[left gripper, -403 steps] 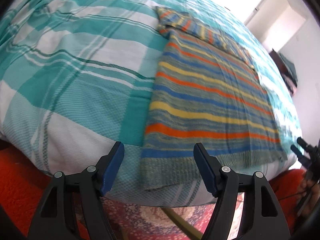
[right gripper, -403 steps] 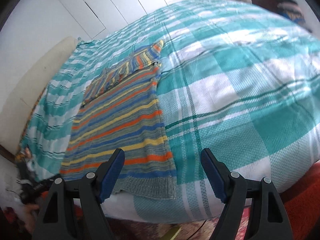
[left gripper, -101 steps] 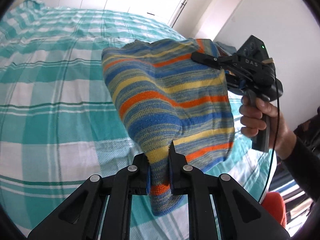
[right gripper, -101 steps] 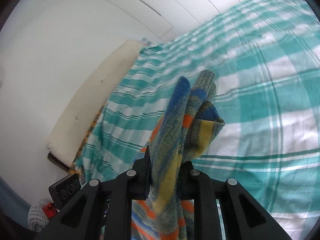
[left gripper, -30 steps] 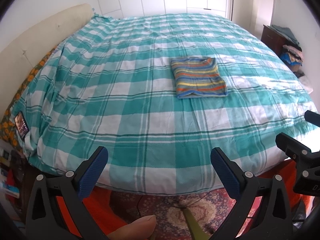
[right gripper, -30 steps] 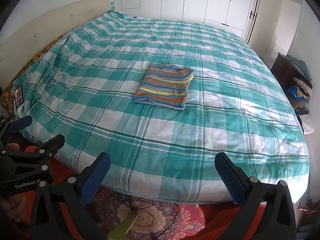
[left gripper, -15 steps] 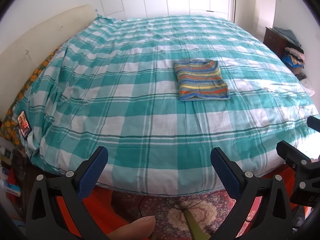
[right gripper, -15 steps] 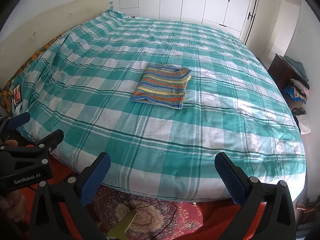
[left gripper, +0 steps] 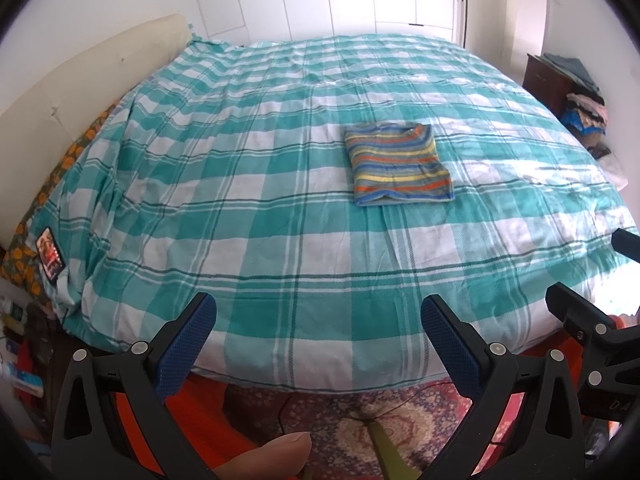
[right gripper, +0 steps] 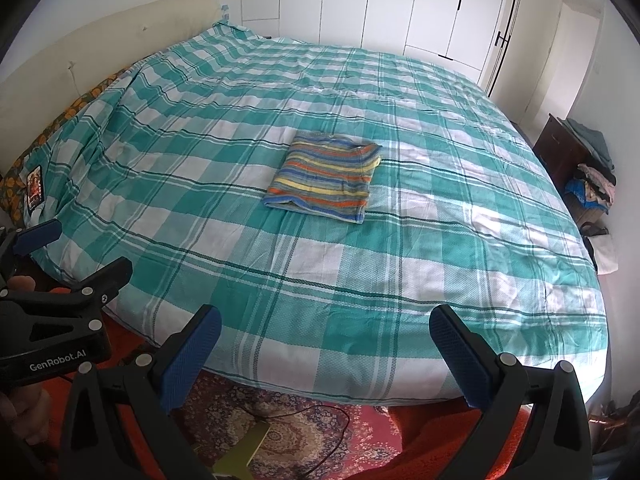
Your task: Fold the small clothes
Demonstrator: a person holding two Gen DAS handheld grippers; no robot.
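A striped knit garment (left gripper: pixel 398 163) in orange, yellow, blue and grey lies folded into a small rectangle near the middle of the bed; it also shows in the right wrist view (right gripper: pixel 325 176). My left gripper (left gripper: pixel 318 322) is open and empty, held off the foot of the bed, far from the garment. My right gripper (right gripper: pixel 326 330) is open and empty too, beside the left one, which shows at the left of the right wrist view (right gripper: pixel 64 256).
The bed carries a teal and white checked cover (left gripper: pixel 260 184) with a cream headboard (left gripper: pixel 80 76) at left. White wardrobes (right gripper: pixel 400 4) stand behind. A dark nightstand with piled clothes (right gripper: pixel 580 160) is at right. A patterned rug (right gripper: pixel 288 432) lies below.
Both grippers have drawn slightly further back from the bed over the last second. The folded garment has not moved.
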